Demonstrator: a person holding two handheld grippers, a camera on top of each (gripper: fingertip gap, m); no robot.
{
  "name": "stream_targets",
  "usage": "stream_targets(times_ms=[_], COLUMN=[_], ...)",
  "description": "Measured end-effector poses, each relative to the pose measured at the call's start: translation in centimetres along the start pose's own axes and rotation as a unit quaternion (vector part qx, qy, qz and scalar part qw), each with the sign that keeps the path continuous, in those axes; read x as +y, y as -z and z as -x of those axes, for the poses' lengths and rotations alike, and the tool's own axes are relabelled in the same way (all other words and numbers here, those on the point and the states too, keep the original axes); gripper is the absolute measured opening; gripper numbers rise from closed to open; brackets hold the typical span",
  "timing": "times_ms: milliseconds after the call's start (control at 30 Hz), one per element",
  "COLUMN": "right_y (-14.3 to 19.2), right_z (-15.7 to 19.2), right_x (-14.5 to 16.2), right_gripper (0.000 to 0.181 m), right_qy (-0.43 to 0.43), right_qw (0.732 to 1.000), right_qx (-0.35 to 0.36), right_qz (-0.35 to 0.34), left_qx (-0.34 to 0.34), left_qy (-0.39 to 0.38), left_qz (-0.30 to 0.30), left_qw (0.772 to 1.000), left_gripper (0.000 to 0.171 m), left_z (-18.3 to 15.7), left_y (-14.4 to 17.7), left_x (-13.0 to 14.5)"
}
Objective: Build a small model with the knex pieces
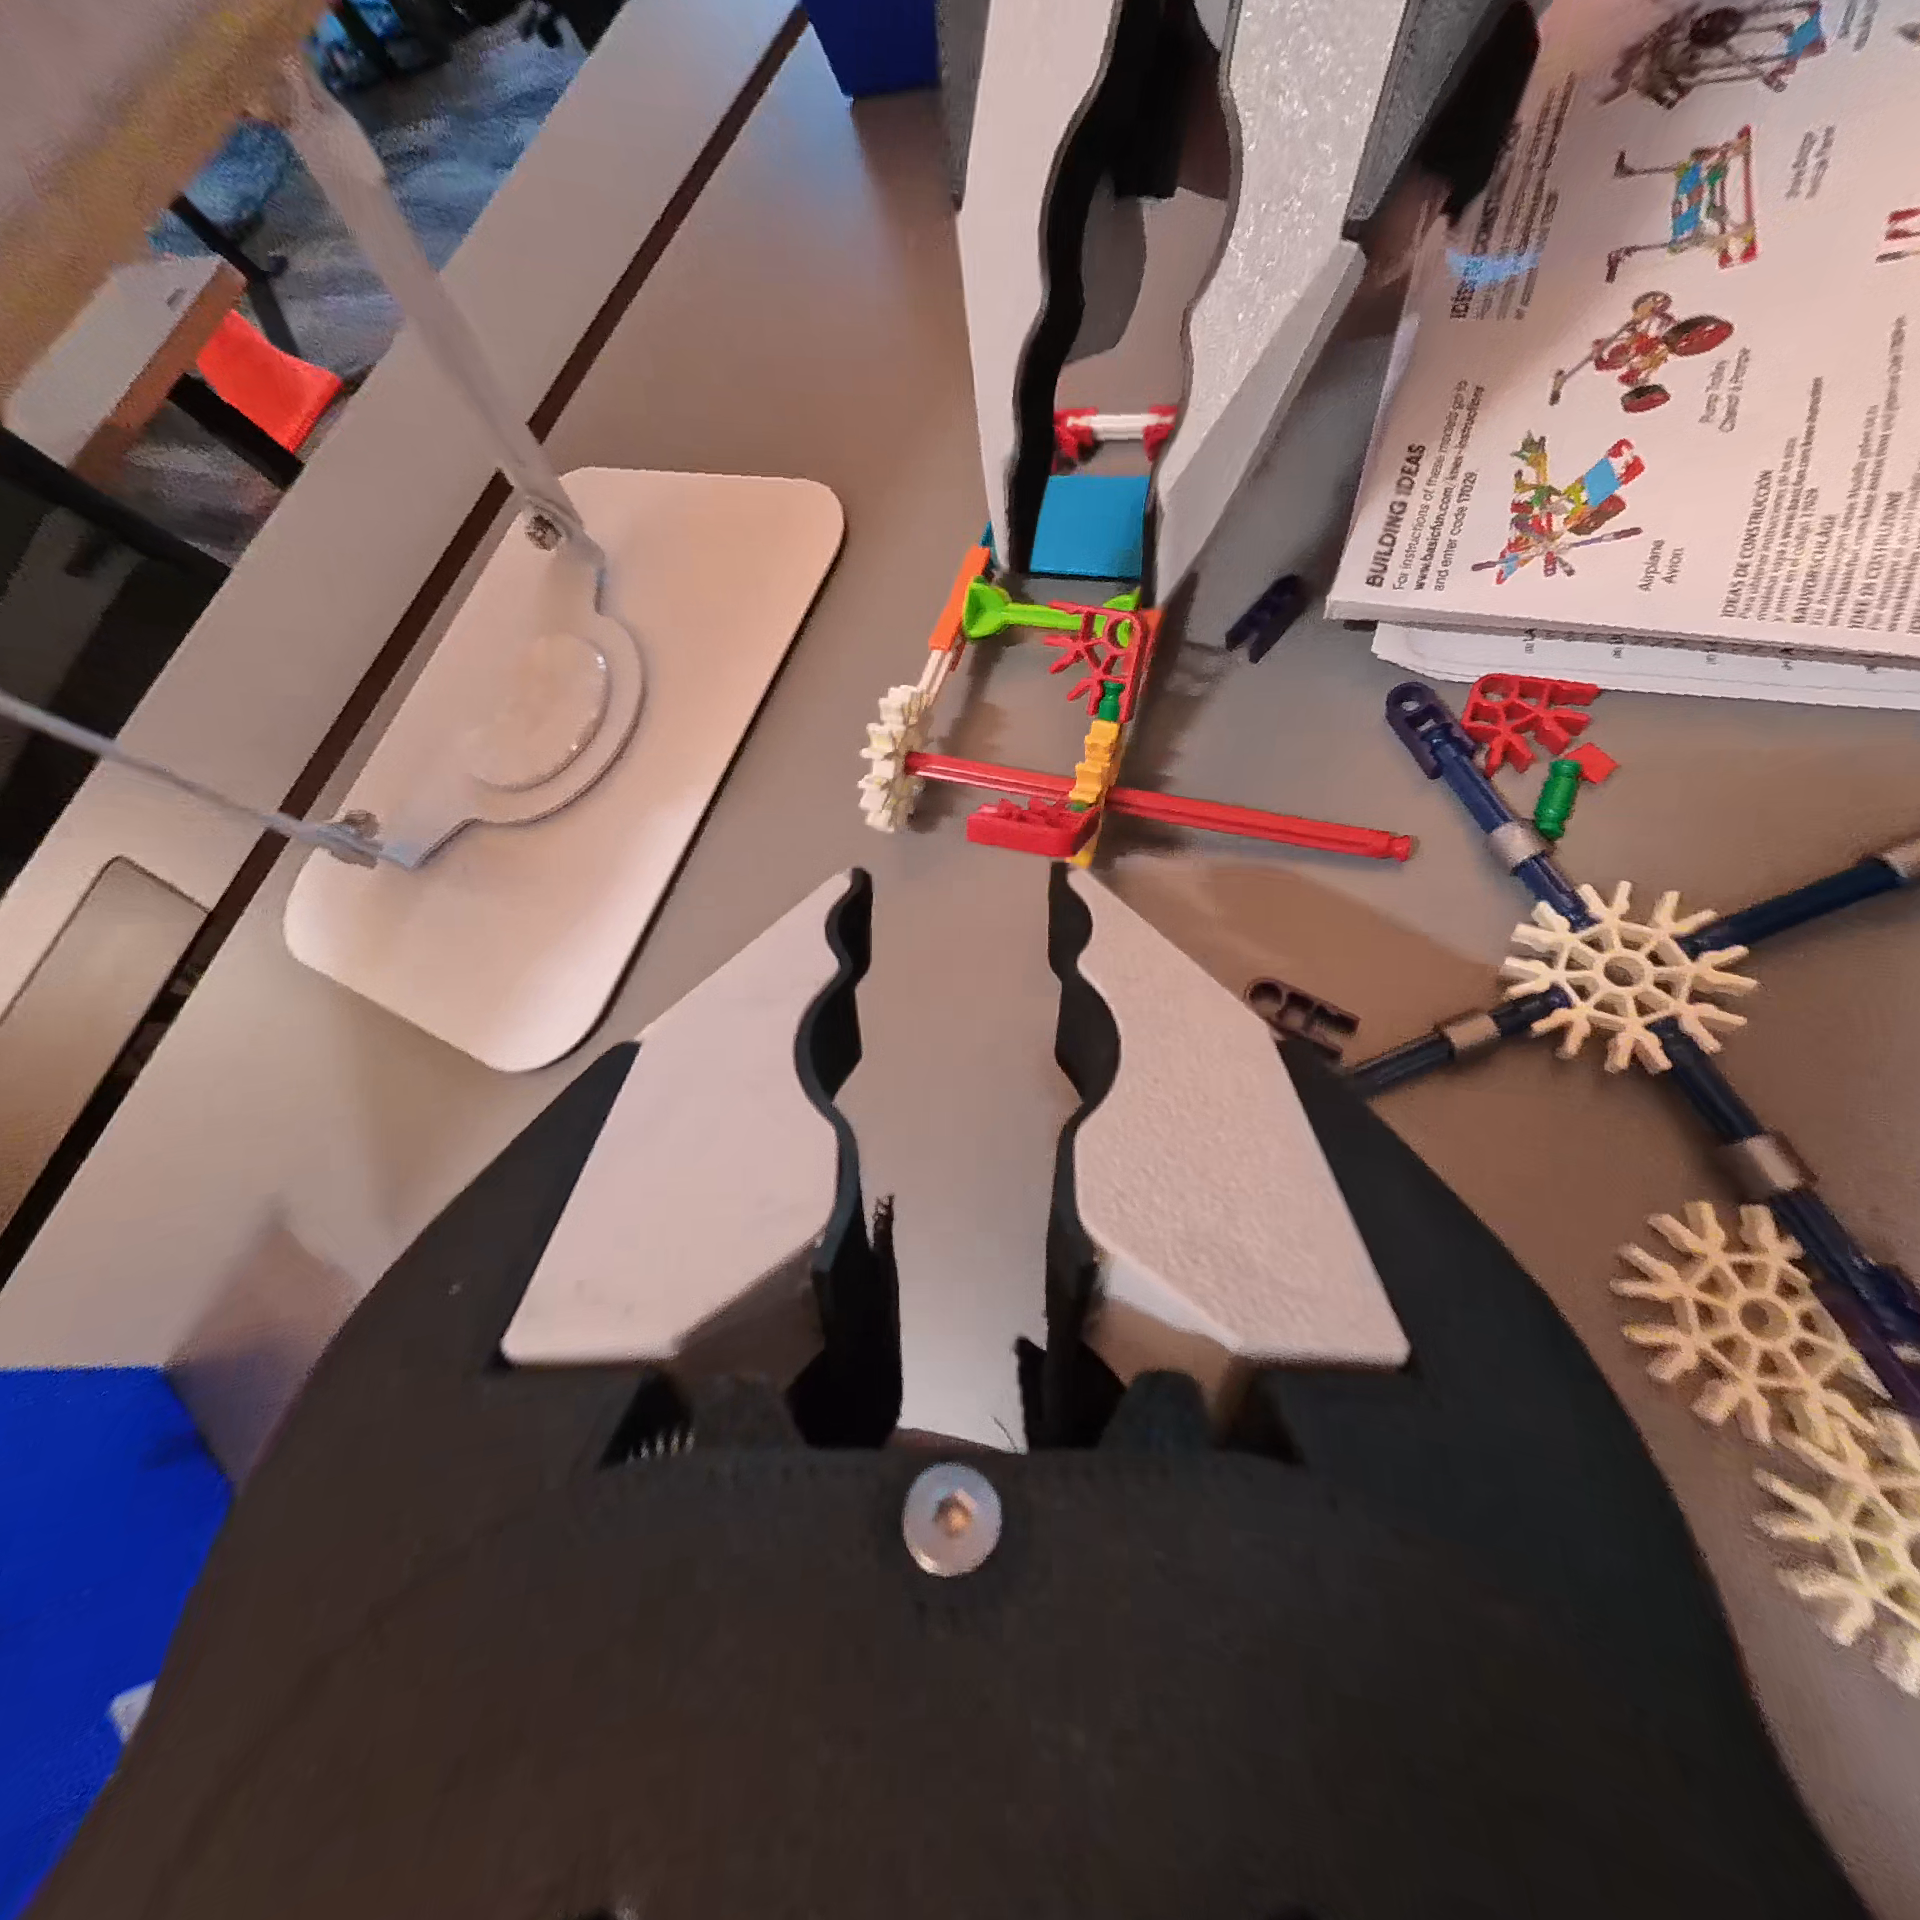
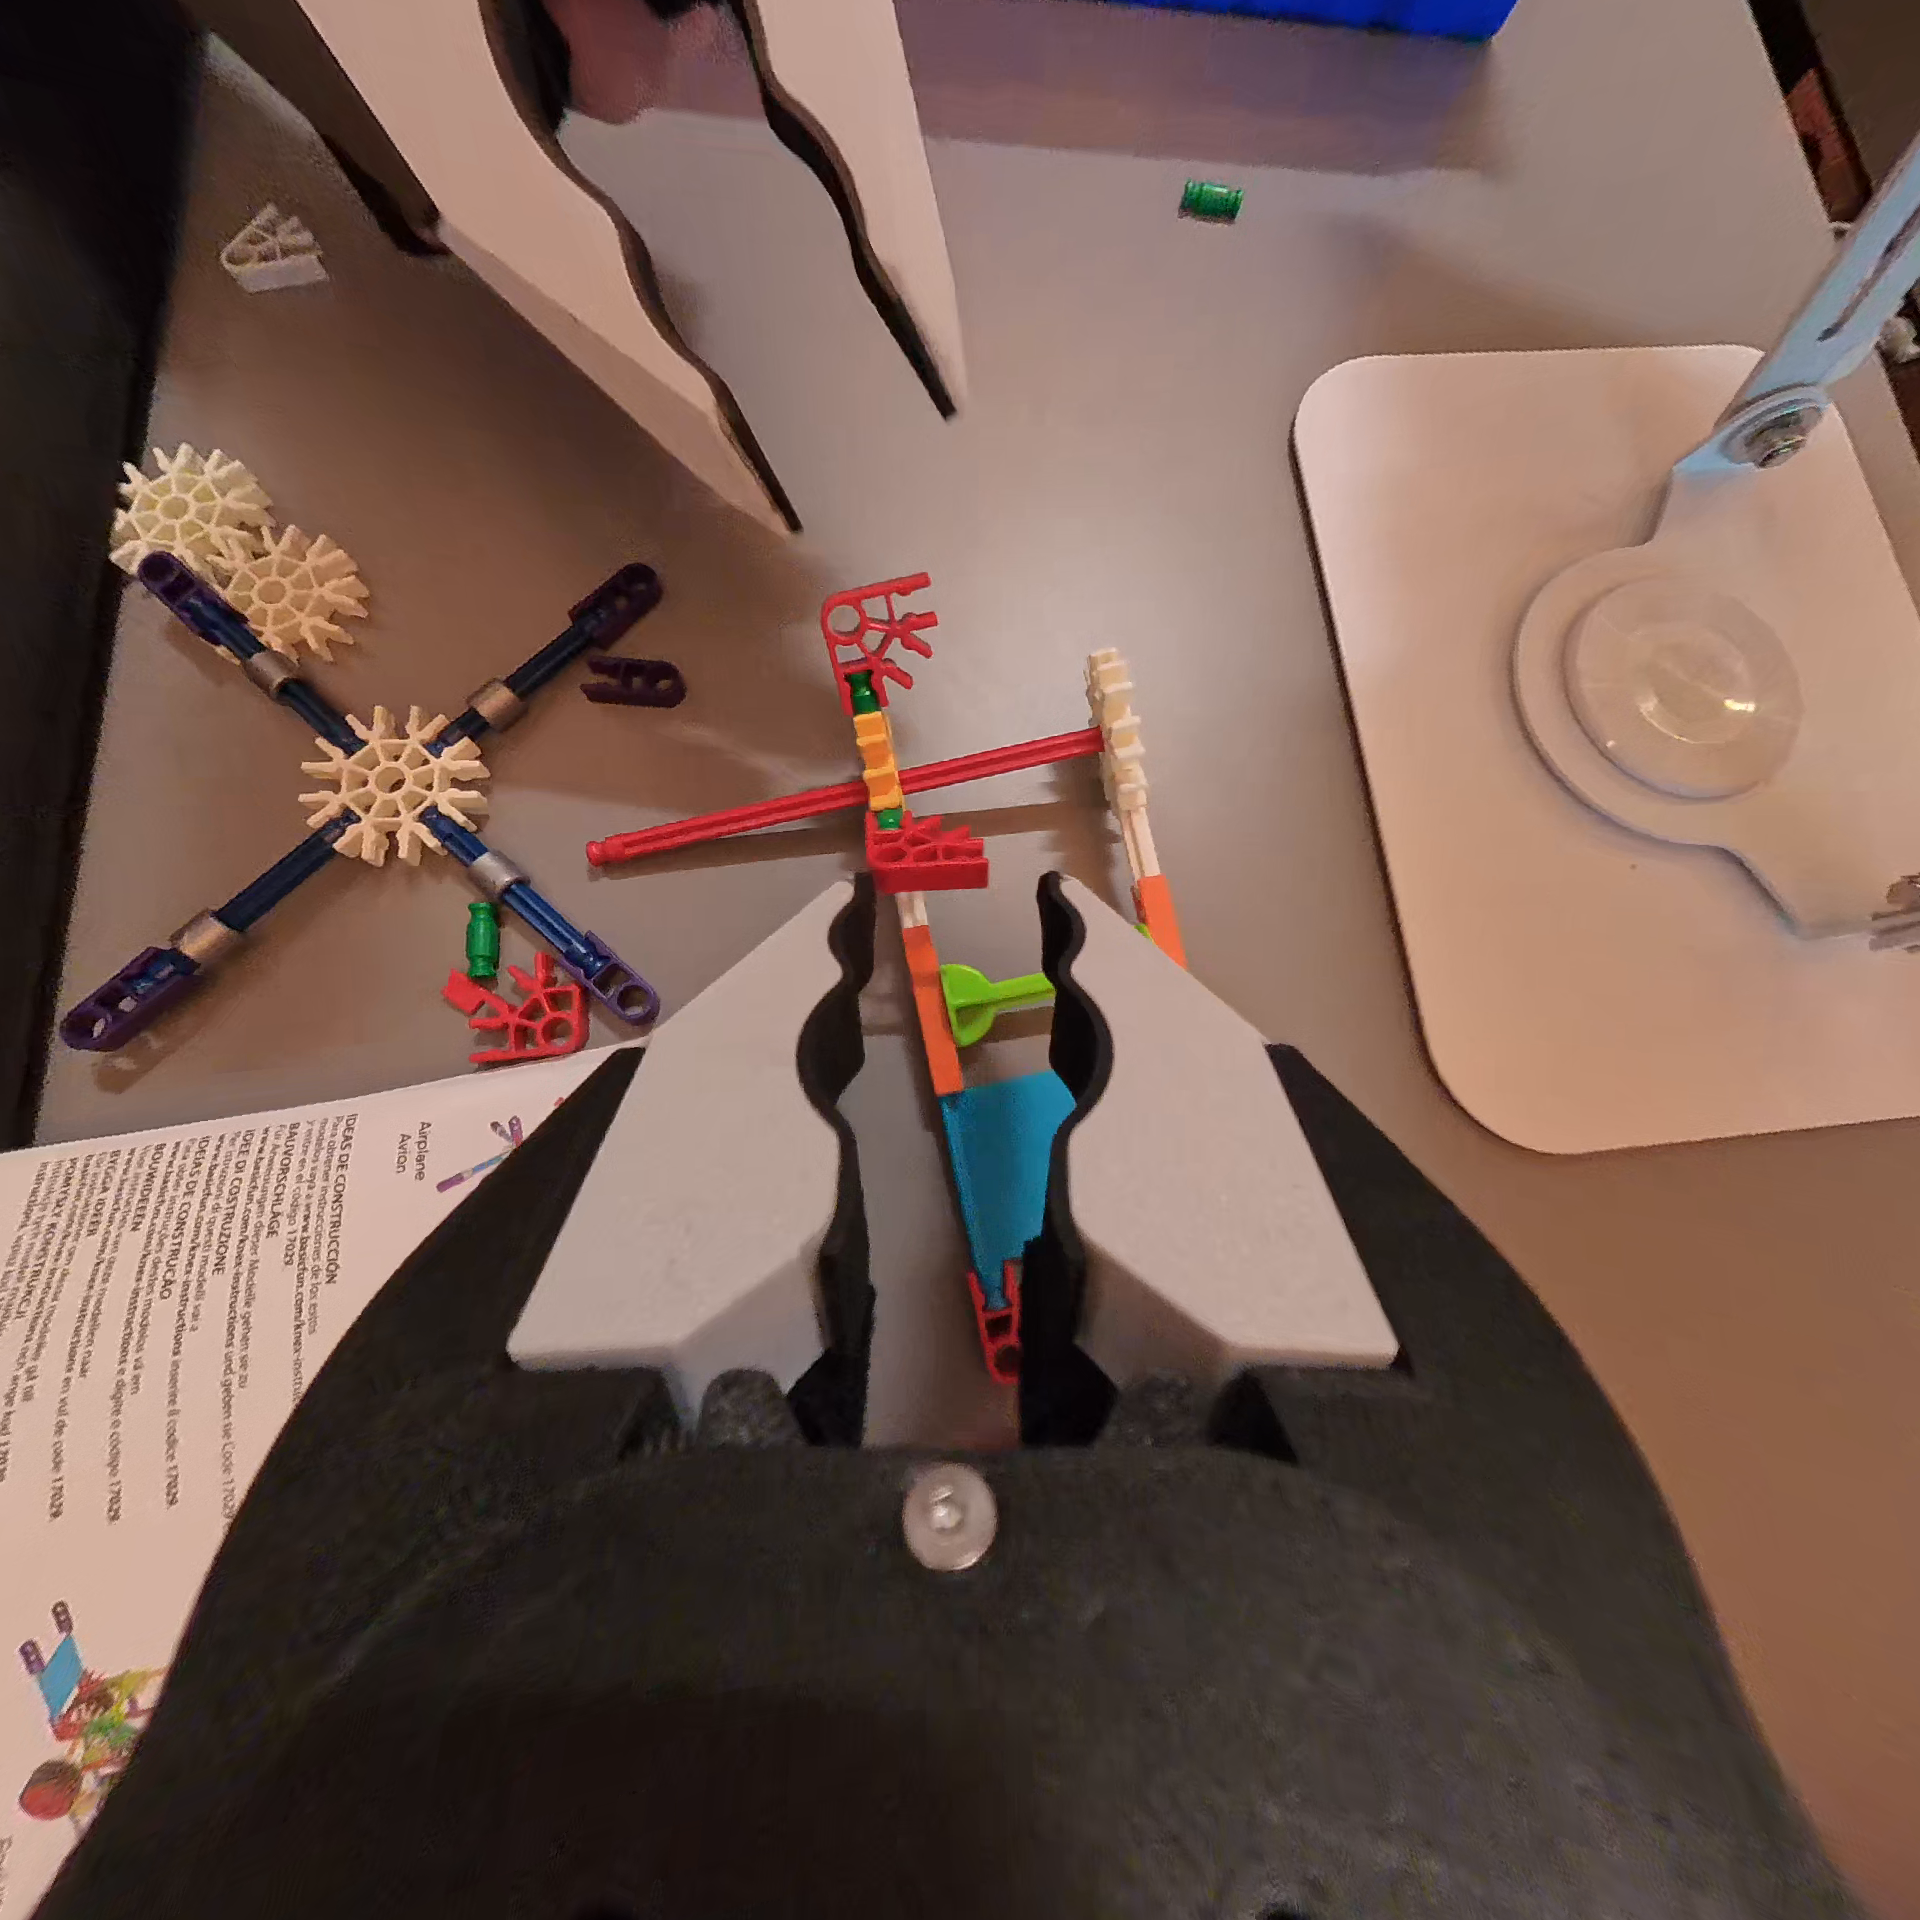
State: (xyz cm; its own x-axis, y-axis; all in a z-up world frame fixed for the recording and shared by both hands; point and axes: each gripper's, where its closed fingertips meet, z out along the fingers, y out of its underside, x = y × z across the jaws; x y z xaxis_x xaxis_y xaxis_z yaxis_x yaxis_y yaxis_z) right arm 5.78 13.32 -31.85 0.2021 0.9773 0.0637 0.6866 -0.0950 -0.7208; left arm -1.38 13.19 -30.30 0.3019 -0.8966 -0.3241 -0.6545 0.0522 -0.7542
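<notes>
A small rod-and-connector model (image 1: 1039, 784) lies on the grey table, with a blue panel (image 1: 1091, 540), orange and red rods, a green piece and a white gear. My left gripper (image 1: 961, 883) is open and empty, its tips just short of the model's red rod. My right gripper (image 2: 954, 894) comes from the opposite side and is open, straddling the blue panel (image 2: 1003, 1164) and an orange rod (image 2: 930, 997). A gap shows beside its left finger. The right gripper also shows in the left wrist view (image 1: 1081, 571), and the left gripper in the right wrist view (image 2: 871, 468).
A cross of blue rods on a white snowflake connector (image 1: 1621, 971) (image 2: 393, 781) lies beside the model, with more white connectors. A loose red connector (image 2: 535, 1013), green spacers (image 2: 1210, 197), an instruction booklet (image 1: 1662, 416) and a white stand base (image 1: 727, 582) (image 2: 1455, 727) sit nearby. Spacing between my two grippers at the tips: around 8 cm. The loose red connector (image 2: 535, 1013) sits 9 cm or so from the ends of my right fingers. It is also in sight in the left wrist view (image 1: 1514, 715).
</notes>
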Motion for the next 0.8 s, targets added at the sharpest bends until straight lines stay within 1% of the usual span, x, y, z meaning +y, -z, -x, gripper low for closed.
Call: stream_targets(times_ms=[167,367,500,633,733,800], right_y=[1.2,3.8,4.9,4.9,5.0,4.6], right_z=[-0.5,-1.1,-1.3,-1.5,-1.3,-1.4], right_x=[-0.3,-1.9,-2.1,-1.1,-1.3,-0.8], right_gripper=[0.029,0.031,0.03,0.03,0.026,0.026], right_qy=[0.002,-0.003,-0.032,-0.055,-0.057,-0.064], right_qw=[1.0,0.998,0.995,0.991,0.988,0.988], right_qx=[0.017,0.061,0.088,0.112,0.116,0.118], right_qz=[-0.003,-0.02,-0.042,-0.057,-0.085,-0.083], left_qx=[-0.01,-0.026,-0.046,-0.043,-0.033,-0.026], left_qy=[0.009,0.011,-0.002,-0.02,-0.021,-0.015], left_qz=[-0.01,-0.027,-0.027,-0.017,-0.018,-0.023], left_qw=[1.0,0.999,0.999,0.999,0.999,0.999], left_gripper=[0.032,0.031,0.032,0.032,0.032,0.031], left_z=[-0.1,-1.0,-1.2,-1.6,-1.9,-2.1], left_y=[2.6,4.1,4.3,3.8,3.6,3.7], left_x=[0.4,1.6,2.4,2.7,2.8,2.7])
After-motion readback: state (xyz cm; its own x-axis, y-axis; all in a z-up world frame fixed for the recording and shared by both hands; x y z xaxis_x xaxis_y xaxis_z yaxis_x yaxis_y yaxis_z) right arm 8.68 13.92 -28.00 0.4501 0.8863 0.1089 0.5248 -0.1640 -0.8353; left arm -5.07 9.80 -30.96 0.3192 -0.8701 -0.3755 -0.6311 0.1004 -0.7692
